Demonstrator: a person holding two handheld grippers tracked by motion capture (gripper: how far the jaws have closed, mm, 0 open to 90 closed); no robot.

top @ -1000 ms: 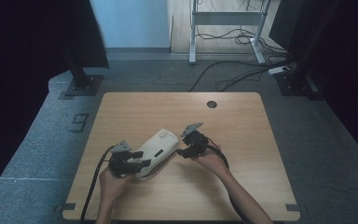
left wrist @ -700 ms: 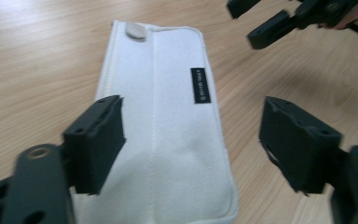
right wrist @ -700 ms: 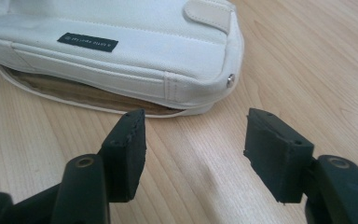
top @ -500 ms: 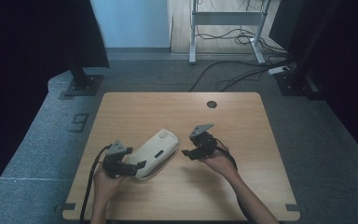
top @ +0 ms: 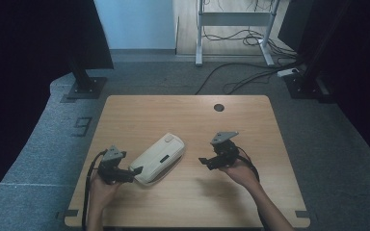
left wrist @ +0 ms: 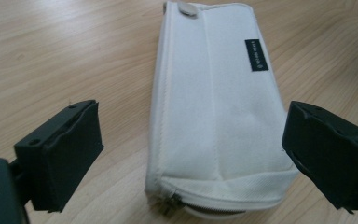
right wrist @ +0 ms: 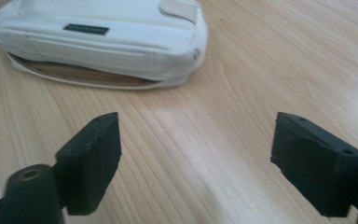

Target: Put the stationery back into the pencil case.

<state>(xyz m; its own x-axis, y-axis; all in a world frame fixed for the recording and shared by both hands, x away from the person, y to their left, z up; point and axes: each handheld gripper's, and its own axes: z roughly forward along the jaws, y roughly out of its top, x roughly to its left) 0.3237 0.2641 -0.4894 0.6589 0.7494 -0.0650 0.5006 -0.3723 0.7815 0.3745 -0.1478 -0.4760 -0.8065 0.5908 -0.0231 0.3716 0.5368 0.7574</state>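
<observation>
A white zipped pouch (top: 157, 158) lies flat and slantwise on the wooden table (top: 188, 120), left of centre. In the left gripper view the pouch (left wrist: 214, 102) has a small black label and its zipper end faces me. My left gripper (top: 134, 171) is open at the pouch's near-left end, and its jaws stand wide on either side of that end (left wrist: 191, 112) without touching it. My right gripper (top: 204, 161) is open, a short way to the right of the pouch. Its jaws hang over bare wood (right wrist: 196, 123) with the pouch (right wrist: 102, 37) beyond them.
A round dark cable hole (top: 219, 107) sits near the table's far edge. Black stands (top: 84, 82) and loose cables (top: 241, 77) are on the grey floor beyond the table. Bare wood lies to the right and at the back.
Both grippers have drawn away from the pouch: the right one moved to the right, the left one back towards the table's near-left. The pouch stays lying about where it was.
</observation>
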